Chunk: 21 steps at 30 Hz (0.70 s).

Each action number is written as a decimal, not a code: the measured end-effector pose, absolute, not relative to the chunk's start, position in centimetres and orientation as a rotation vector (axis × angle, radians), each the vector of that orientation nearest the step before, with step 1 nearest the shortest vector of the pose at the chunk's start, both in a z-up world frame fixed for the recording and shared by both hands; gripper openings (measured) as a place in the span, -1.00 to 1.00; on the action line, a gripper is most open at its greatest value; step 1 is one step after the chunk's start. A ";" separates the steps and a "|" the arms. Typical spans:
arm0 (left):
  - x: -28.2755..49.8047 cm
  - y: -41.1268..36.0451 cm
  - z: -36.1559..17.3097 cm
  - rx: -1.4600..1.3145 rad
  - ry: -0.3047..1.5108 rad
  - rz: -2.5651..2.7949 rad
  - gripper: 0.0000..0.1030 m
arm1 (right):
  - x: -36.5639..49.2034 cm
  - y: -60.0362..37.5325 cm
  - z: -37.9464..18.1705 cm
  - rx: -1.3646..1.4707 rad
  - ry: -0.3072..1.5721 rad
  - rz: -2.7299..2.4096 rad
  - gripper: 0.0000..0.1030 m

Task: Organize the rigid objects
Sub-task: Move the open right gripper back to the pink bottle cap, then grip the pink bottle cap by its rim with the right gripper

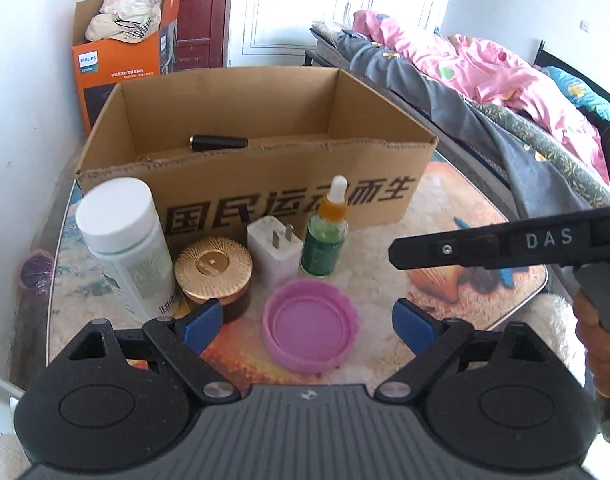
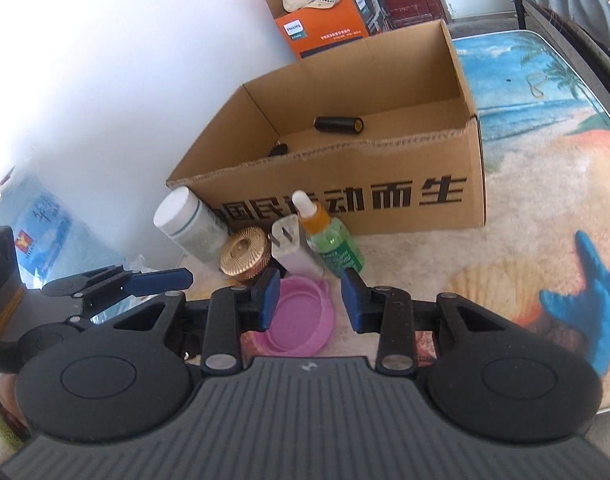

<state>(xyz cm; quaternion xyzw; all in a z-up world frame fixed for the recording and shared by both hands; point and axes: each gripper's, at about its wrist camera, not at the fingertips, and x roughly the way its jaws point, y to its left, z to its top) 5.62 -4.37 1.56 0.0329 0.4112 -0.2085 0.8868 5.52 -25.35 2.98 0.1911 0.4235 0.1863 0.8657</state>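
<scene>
An open cardboard box [image 1: 265, 196] [image 2: 385, 200] stands on the table with a black cylinder [image 1: 219, 143] [image 2: 339, 124] lying inside. In front of it stand a white bottle [image 1: 125, 240] [image 2: 189, 222], a gold-lidded jar [image 1: 213, 268] [image 2: 245, 254], a white plug adapter [image 1: 273, 248] [image 2: 295, 252] and a green dropper bottle [image 1: 325, 236] [image 2: 333, 244]. A pink lid [image 1: 311, 326] [image 2: 299, 316] lies nearest. My left gripper [image 1: 309, 326] is open around the pink lid. My right gripper [image 2: 311, 300] is open, just above the lid's right side.
The table top [image 2: 545, 128] has a beach print. An orange Philips box [image 1: 121, 72] [image 2: 325, 28] with cloth in it stands behind by the wall. A bed with pink bedding [image 1: 485, 76] is at the right. A rubber band [image 2: 537, 82] lies on the table.
</scene>
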 end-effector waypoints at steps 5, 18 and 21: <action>5.3 -5.9 -1.1 0.116 0.887 -0.424 0.80 | 6.0 -23.2 0.1 0.374 0.941 0.387 -0.36; 6.3 -6.5 -4.3 0.171 0.878 -0.381 0.55 | 7.9 -20.6 -1.9 0.292 0.991 0.373 -0.36; 6.3 -6.6 -4.4 0.159 0.872 -0.396 0.39 | 8.4 -20.5 -2.3 0.299 1.002 0.373 -0.44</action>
